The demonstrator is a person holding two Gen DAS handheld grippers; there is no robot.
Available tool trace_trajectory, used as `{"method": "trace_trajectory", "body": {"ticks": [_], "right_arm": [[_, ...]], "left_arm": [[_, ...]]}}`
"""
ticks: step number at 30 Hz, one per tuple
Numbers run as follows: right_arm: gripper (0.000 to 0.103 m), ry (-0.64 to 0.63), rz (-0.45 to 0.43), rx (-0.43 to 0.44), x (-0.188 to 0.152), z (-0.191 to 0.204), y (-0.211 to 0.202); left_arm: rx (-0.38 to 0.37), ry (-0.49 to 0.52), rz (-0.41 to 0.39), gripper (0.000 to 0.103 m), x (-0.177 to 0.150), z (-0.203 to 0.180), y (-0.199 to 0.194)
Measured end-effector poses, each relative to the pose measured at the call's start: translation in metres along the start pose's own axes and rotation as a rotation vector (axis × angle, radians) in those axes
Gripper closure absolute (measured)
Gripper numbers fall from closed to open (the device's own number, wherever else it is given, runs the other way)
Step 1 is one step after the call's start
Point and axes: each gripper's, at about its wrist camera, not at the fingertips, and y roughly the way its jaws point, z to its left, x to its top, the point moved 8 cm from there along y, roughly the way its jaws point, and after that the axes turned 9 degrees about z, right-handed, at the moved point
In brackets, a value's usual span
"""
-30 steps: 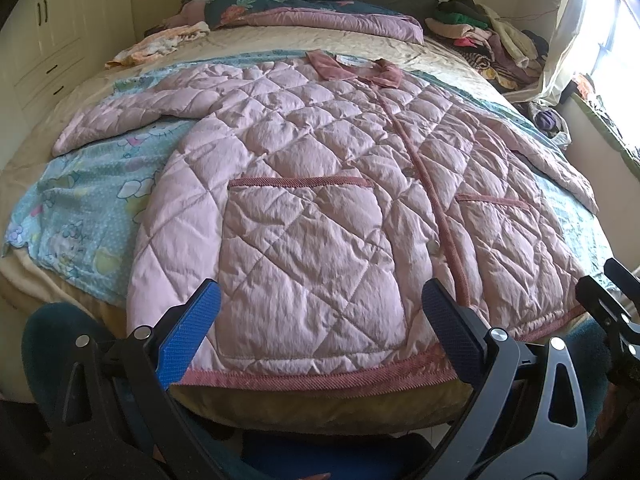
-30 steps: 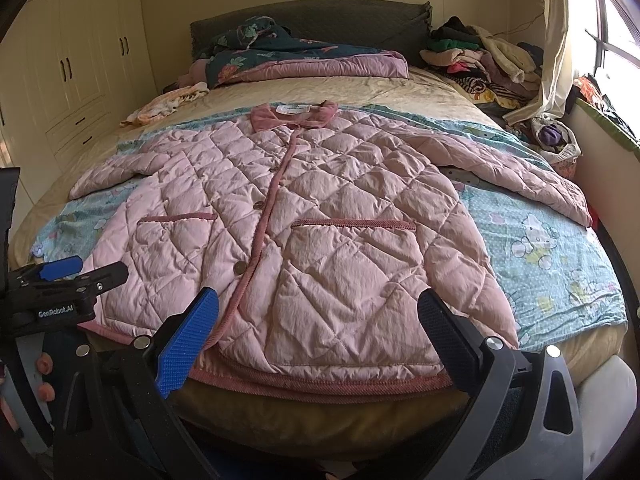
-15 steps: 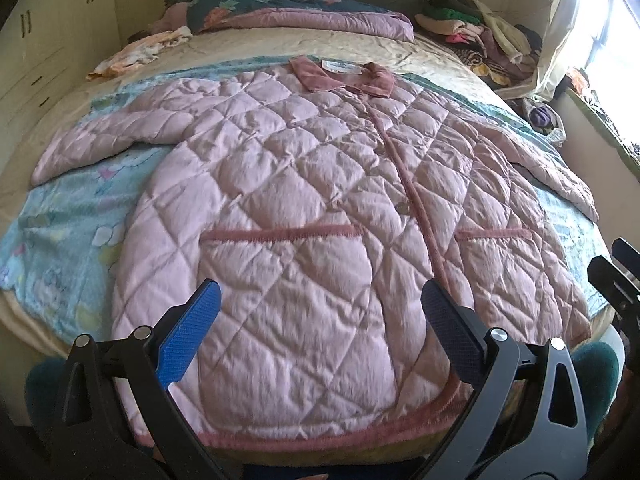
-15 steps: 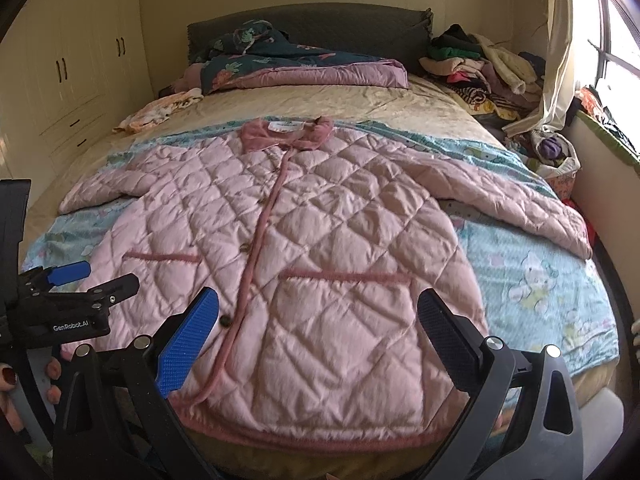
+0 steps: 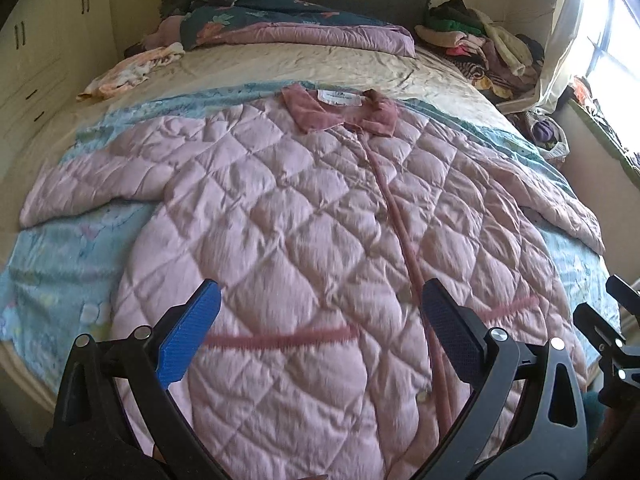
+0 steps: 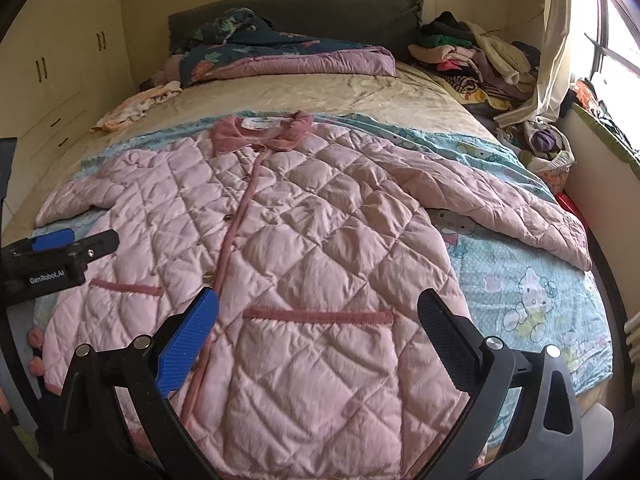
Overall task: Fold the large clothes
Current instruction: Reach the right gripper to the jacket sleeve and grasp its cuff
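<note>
Quilted pink coat [image 5: 304,240] lies flat and unfolded on the bed [image 5: 320,68], collar at 12 o'clock; left claw [image 5: 320,332] and right claw [image 6: 318,328] gape wide, empty; every fold remains.

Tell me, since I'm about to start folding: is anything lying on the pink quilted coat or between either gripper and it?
Nothing visible does. The pink quilted coat lies spread flat on the bed, buttoned, with nothing on top. The left gripper and right gripper hover open above its lower half. The clothes pile sits far off by the headboard.
</note>
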Motion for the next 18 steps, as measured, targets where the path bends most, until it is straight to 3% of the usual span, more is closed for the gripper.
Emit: {"method": "trace_trajectory", "body": {"ticks": [9,16,18], "right_arm": [[0.004,0.016,0.008,-0.041,0.035,-0.015,0.022],[0.004,0.058,-0.04,-0.077,0.078,-0.032,0.037],[0.004,0.076,-0.045,-0.084,0.088,-0.039,0.041]], "left_arm": [[-0.015,0.006,0.02,0.009,0.035,-0.01,0.028],[0.007,0.011,0.053,0.009,0.055,-0.019,0.056],[-0.021,0.01,0.077,0.009,0.061,-0.024,0.066]]}}
